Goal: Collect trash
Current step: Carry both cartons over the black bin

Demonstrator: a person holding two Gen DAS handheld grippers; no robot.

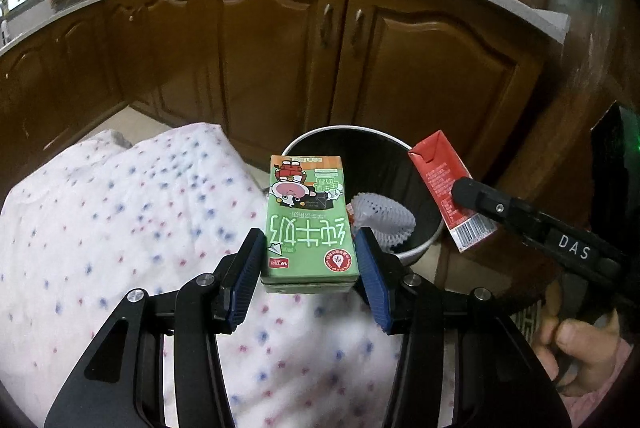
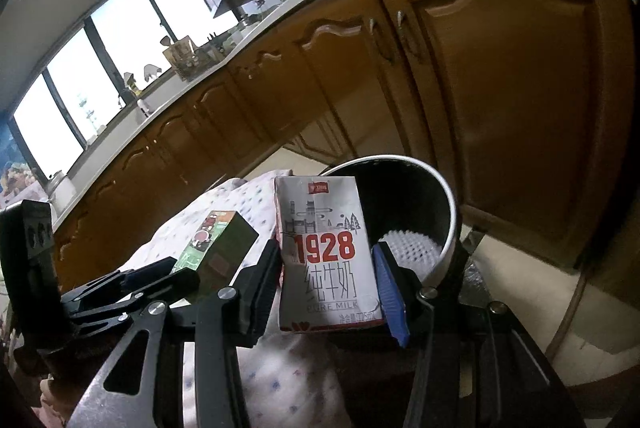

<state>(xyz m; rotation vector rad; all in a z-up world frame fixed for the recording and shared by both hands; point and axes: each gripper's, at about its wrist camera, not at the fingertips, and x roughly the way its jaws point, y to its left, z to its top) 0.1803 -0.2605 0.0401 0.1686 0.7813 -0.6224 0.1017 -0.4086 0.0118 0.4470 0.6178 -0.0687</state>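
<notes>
My left gripper (image 1: 310, 260) is clamped on the green milk carton (image 1: 308, 220), its blue pads pressing both side faces, and I'm holding it above the dotted cloth (image 1: 120, 228), just at the near rim of the trash bin (image 1: 420, 248). My right gripper (image 2: 328, 284) is clamped the same way on the 1928 milk carton (image 2: 326, 256), which sits right in front of the bin's opening in the right wrist view. From the left wrist view that carton shows its red side, tilted over the bin's right edge. A white foam net (image 1: 382, 214) lies inside the bin, with brown cabinets (image 1: 280, 60) behind
</notes>
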